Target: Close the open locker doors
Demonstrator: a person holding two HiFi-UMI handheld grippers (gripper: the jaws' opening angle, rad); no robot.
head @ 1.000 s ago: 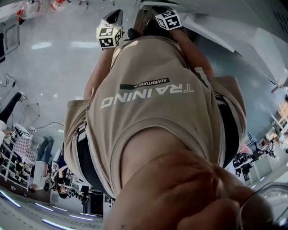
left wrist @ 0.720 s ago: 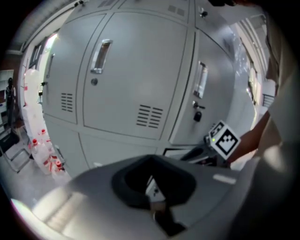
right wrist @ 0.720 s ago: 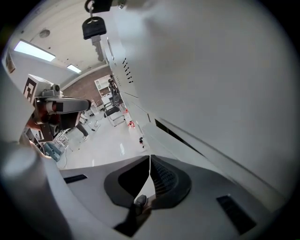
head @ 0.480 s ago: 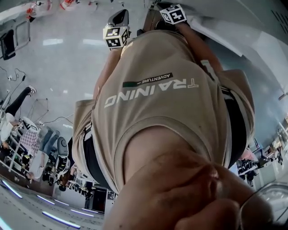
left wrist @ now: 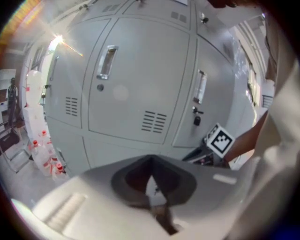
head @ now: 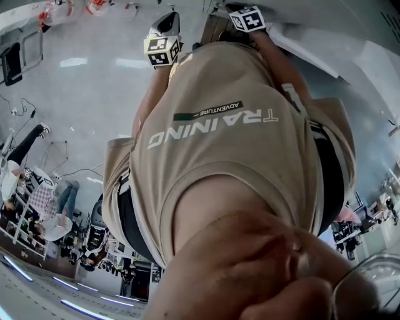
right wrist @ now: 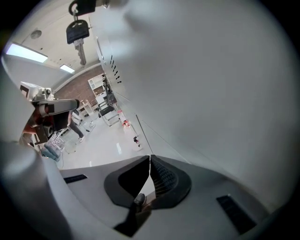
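Observation:
Grey locker doors with vertical handles and vent slots fill the left gripper view, and they look closed. My left gripper is shut, empty, and stands off from them. The right gripper shows there by its marker cube, low against the door that has a key in its lock. In the right gripper view that door fills the frame very close, the key hangs at top left, and my right gripper is shut on nothing. I cannot tell whether this door is ajar.
The head view shows mostly the person's beige shirt, with both marker cubes at the top. Red-and-white bottles stand on the floor left of the lockers. Chairs and people are far off across the hall.
In the head view both marker cubes have shifted a little up and to the right, the right one closer to the white locker panel. Both grippers stay shut.

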